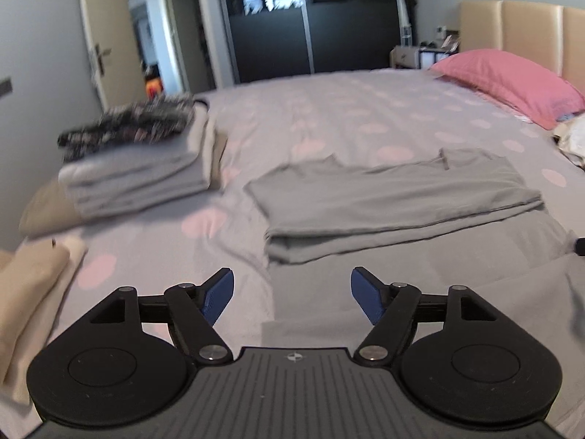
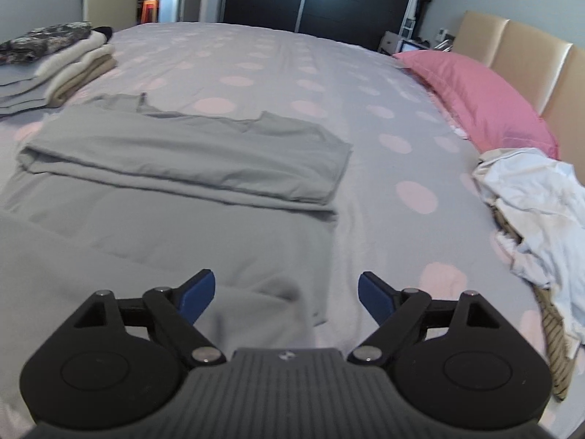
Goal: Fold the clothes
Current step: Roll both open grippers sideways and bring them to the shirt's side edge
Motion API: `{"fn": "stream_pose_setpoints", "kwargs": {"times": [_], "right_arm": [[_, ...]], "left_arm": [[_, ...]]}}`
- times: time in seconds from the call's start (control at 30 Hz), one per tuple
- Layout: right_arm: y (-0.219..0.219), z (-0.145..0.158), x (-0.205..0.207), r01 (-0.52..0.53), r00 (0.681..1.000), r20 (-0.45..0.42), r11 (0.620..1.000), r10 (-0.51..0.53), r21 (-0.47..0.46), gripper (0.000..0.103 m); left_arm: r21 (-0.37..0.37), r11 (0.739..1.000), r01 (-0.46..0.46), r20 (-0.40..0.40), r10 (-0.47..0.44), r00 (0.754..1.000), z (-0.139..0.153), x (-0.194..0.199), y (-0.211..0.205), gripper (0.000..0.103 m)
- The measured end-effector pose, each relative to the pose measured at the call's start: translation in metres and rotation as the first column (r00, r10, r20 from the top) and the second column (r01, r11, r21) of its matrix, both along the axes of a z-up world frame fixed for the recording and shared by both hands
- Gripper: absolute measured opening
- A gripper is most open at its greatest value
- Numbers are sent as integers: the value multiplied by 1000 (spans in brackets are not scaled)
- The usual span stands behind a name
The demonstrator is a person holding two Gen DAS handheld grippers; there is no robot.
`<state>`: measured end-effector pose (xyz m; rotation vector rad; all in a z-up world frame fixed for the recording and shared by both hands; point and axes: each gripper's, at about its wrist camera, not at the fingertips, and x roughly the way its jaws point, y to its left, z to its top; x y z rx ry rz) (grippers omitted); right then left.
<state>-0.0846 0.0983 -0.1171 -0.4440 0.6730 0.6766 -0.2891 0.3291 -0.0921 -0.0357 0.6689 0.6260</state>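
Observation:
A grey garment (image 1: 395, 201) (image 2: 190, 161) lies on the bed, its far half folded back over itself so a thick fold runs across it. Its near part spreads flat toward me. My left gripper (image 1: 291, 294) hovers over the garment's near left edge, jaws wide apart with nothing between the blue pads. My right gripper (image 2: 286, 298) hovers over the garment's near right corner, also open and holding nothing.
A stack of folded clothes (image 1: 139, 168) (image 2: 47, 69) with a dark patterned piece on top sits at the left. Beige folded fabric (image 1: 33, 292) lies near left. A heap of unfolded white clothes (image 2: 530, 212) lies right, below a pink pillow (image 2: 475, 98). A dotted bedsheet (image 2: 256, 66) covers the bed.

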Motion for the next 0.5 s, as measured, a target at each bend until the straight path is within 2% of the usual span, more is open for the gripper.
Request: {"fn": "stream_pose_setpoints", "kwargs": {"times": [0.1, 0.2, 0.4, 0.5], "right_arm": [[1, -1, -11, 2, 1000, 4, 1000, -2, 0, 90], [1, -3, -20, -46, 999, -2, 999, 46, -11, 90], [-4, -2, -38, -154, 988, -11, 988, 154, -28, 90], [-5, -2, -53, -263, 965, -8, 962, 263, -68, 90]], "left_arm": [[53, 997, 54, -1, -54, 999, -1, 2, -17, 70], [100, 989, 107, -17, -106, 994, -3, 2, -34, 70], [121, 970, 212, -80, -204, 976, -7, -1, -54, 70], [124, 951, 282, -124, -267, 956, -9, -4, -64, 70]]}}
